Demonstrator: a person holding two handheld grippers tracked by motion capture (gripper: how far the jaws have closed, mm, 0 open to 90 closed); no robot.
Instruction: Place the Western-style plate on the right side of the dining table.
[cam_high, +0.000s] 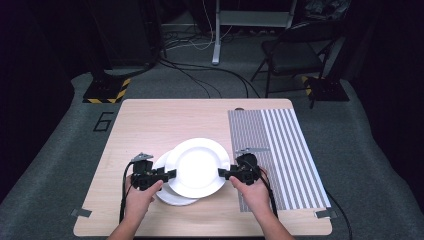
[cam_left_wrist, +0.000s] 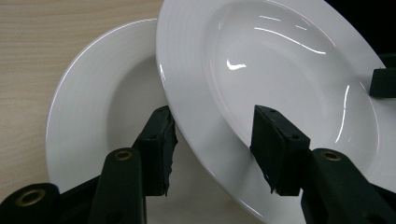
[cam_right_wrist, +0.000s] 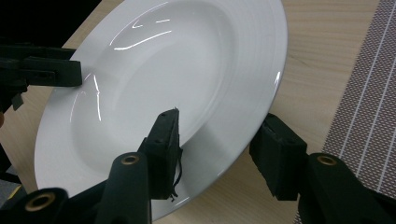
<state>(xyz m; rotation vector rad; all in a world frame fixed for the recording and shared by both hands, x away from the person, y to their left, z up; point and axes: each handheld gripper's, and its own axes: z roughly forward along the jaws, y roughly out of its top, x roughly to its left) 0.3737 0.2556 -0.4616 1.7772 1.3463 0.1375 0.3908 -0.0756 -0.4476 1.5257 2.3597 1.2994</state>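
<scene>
Two white plates (cam_high: 197, 167) lie on the worktop (cam_high: 145, 122), the upper one overlapping the lower plate (cam_high: 172, 196), which peeks out at its 7 o'clock. One striped placemat (cam_high: 280, 150) covers the 3 o'clock side. Two grippers, the left gripper (cam_high: 171, 174) and the right gripper (cam_high: 222, 172), flank the upper plate at 9 and 3 o'clock. One folding chair (cam_high: 292, 50) stands beyond the worktop at 1 o'clock.

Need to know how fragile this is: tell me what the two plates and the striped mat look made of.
Upper plate: likely glazed ceramic, glossy white with sharp light streaks. Lower plate: apparently the same, smooth white sheen. Striped mat: seemingly woven fabric or vinyl, matte, a fine weave texture visible.
</scene>
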